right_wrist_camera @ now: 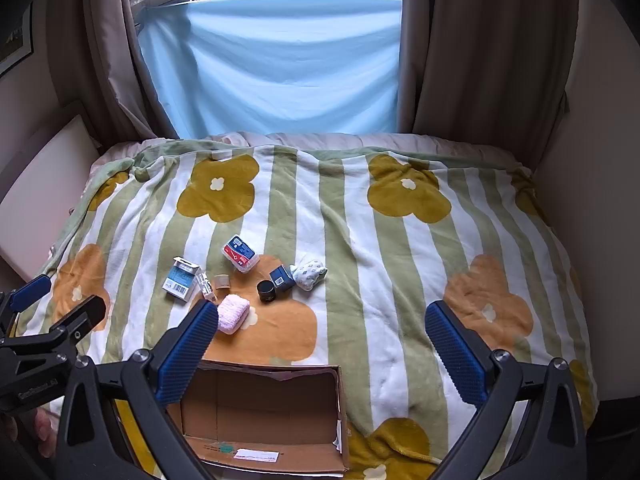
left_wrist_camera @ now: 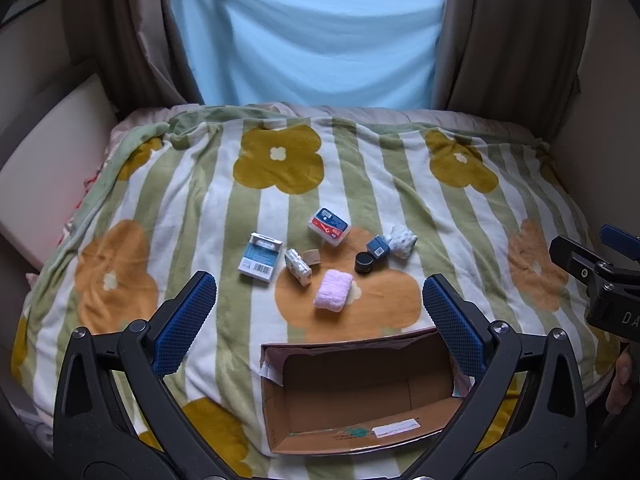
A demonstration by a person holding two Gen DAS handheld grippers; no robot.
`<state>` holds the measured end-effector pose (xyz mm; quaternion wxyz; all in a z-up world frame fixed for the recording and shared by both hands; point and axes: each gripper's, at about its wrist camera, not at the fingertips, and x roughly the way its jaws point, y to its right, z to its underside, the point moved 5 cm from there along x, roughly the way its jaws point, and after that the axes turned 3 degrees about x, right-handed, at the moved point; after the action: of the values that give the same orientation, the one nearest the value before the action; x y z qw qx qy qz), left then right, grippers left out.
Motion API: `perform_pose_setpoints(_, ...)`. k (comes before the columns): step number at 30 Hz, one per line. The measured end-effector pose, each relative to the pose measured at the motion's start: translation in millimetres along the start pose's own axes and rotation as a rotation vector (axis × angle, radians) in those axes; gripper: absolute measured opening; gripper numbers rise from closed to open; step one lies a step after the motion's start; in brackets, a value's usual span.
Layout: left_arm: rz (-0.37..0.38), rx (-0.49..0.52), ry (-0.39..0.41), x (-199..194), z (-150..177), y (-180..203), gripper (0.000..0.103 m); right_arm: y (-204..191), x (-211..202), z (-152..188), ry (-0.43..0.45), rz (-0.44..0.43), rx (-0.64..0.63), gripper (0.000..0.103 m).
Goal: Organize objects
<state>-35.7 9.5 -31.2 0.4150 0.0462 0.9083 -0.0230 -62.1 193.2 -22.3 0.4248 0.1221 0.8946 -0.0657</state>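
Several small items lie on a flowered blanket (left_wrist_camera: 192, 200): a blue-white box (left_wrist_camera: 259, 258), a small white pack (left_wrist_camera: 298, 267), a tape roll (left_wrist_camera: 312, 257), a red-blue plastic case (left_wrist_camera: 329, 225), a dark blue cube box (left_wrist_camera: 377, 246), a black jar (left_wrist_camera: 364, 263), a patterned cloth bundle (left_wrist_camera: 402, 241) and a pink towel (left_wrist_camera: 333, 291). An open cardboard box (left_wrist_camera: 356, 392) stands nearer, empty. My left gripper (left_wrist_camera: 318, 320) hovers open above the box's far edge. My right gripper (right_wrist_camera: 320, 340) hangs open over the blanket, right of the box (right_wrist_camera: 264, 412); the towel (right_wrist_camera: 234, 318) lies by its left finger.
A light blue sheet (left_wrist_camera: 304, 40) covers the window behind the bed, with brown curtains (left_wrist_camera: 512, 40) on both sides. A cream cushion (left_wrist_camera: 52, 160) leans at the left. The right gripper's body (left_wrist_camera: 596, 276) shows at the right edge of the left wrist view.
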Motion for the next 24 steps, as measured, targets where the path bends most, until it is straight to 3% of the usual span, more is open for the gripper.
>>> perform_pose_setpoints(24,0.001,-0.004,-0.007,0.5,-3.6,3.1,0.102,-2.8,-3.6,-2.7,0.007,-0.001,0.004,0.102)
